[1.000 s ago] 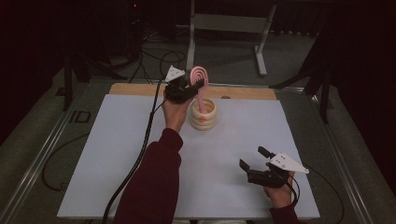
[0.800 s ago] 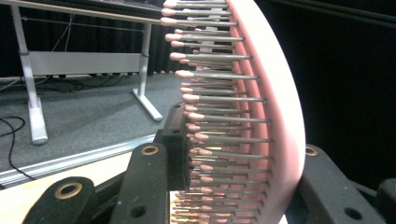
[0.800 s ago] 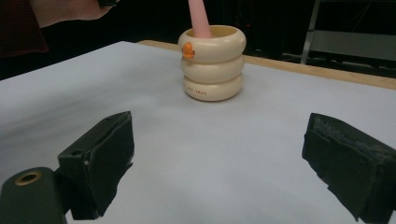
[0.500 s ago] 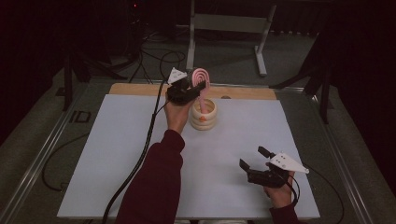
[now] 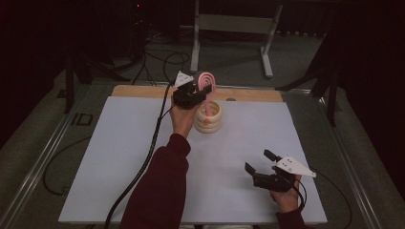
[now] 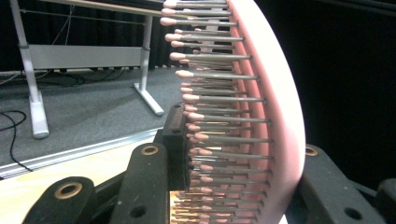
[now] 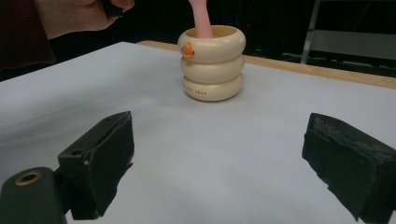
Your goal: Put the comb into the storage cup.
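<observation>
Hairbrush (image 5: 206, 82) clamped in left hand-held gripper (image 5: 193, 93), handle inside cup (image 5: 208, 118); right hand-held gripper (image 5: 260, 167) open

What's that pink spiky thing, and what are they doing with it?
It's a pink hairbrush. A person holds a gripper in each hand. The left gripper is shut on the brush's round head, and the handle pokes down into a cream cup shaped like stacked rings, at the far side of the white table. The right gripper rests near the front of the table with its fingers wide open, holding nothing.
</observation>
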Tool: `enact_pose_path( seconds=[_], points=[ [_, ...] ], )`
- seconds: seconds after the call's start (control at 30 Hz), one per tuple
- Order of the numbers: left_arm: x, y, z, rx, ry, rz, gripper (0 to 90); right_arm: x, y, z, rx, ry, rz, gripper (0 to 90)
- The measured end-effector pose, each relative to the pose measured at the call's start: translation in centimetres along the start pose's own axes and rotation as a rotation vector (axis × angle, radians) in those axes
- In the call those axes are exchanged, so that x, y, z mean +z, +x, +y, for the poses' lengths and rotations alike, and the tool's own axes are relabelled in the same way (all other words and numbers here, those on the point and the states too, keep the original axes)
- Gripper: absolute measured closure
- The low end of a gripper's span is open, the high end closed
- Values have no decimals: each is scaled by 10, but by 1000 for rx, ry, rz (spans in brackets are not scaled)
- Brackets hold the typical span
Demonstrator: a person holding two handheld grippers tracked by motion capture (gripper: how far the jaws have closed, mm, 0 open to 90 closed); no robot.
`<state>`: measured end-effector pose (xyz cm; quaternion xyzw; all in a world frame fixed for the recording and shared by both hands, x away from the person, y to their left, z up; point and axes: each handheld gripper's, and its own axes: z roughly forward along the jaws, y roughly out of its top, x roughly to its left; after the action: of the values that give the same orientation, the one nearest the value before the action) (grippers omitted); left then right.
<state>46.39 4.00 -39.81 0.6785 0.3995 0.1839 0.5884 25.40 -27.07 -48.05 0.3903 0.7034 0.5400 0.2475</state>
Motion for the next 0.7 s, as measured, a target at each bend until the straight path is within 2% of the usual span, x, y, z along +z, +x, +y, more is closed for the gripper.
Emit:
enact_pose_path(
  seconds=[0.33, 0.5, 0.7],
  points=[
    [2, 2, -3, -5, 9, 6, 646, 0, 0, 0, 7, 2, -3, 93],
    [4, 2, -7, 7, 26, 13, 646, 1, 0, 0, 4, -3, -1, 93],
    [6, 2, -10, -3, 30, 14, 646, 1, 0, 0, 2, -4, -1, 93]
  ],
)
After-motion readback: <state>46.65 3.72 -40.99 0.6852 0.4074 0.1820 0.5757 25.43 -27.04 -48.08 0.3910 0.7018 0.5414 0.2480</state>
